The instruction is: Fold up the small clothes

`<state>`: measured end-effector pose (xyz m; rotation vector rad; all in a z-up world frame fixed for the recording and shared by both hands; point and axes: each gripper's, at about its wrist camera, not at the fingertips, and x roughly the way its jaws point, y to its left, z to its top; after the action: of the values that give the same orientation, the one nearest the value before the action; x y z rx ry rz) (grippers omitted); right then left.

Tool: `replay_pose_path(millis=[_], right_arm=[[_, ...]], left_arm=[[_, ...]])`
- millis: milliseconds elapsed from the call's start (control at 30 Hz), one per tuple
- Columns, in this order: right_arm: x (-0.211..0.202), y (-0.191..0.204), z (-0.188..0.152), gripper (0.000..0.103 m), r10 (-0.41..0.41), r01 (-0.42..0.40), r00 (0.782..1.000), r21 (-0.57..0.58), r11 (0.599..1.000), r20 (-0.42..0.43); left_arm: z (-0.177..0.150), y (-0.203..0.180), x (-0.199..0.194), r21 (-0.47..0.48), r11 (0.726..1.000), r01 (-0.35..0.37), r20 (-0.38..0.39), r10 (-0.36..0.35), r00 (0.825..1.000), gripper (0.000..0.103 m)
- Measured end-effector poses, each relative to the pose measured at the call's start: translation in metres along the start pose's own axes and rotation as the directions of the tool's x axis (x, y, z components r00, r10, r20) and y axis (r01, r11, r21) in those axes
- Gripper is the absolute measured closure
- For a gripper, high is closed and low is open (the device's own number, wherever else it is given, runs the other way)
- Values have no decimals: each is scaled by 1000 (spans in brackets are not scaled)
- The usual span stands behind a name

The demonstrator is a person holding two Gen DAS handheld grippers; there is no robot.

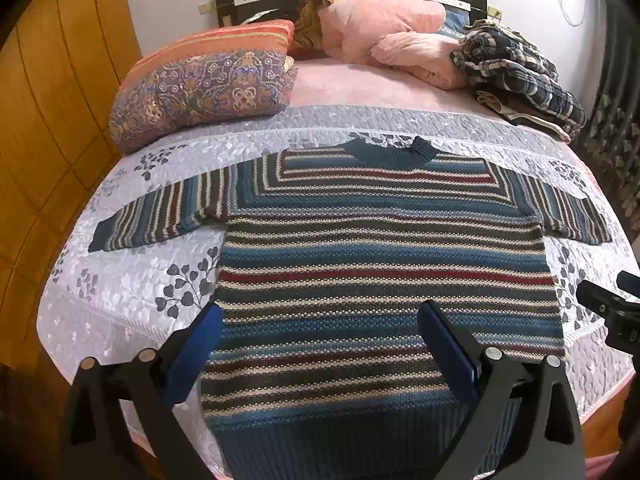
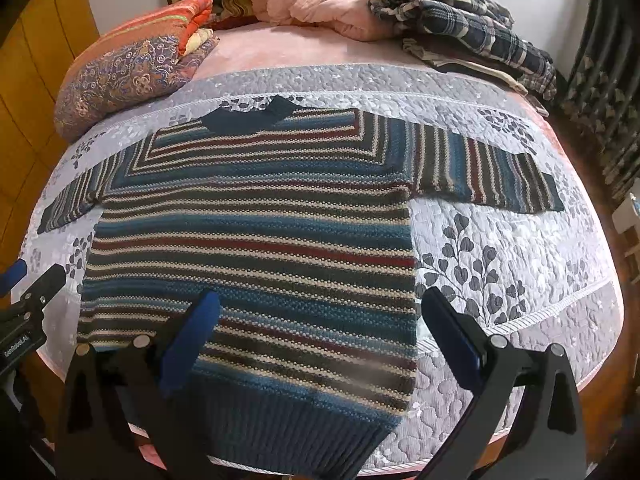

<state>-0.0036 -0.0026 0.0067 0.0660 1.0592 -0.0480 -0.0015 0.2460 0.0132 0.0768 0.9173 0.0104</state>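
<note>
Sweater, stripy knit, lies flat w/ both sleeves out on the gray leaf quilt, neck far away, bottom hem by the bed edge. Going left to right: left gripper hangs over the hem's left part, fingers wide apart & holding nothing, and right gripper hangs over the hem's right corner, wide apart & empty too. Looks like folding hasn't begun, so next each one prob. needs to drop & pinch a sleeve or side to fold in.
</note>
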Motion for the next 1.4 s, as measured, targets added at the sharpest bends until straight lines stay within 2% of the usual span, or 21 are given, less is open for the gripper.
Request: replay_pose_path(millis=[1400], right_arm=[[-9,5,-1,3,10,-10,999,-12,1000,42]], left_arm=[[0,2,-7,-11,1000,-17,26,18,999,5]])
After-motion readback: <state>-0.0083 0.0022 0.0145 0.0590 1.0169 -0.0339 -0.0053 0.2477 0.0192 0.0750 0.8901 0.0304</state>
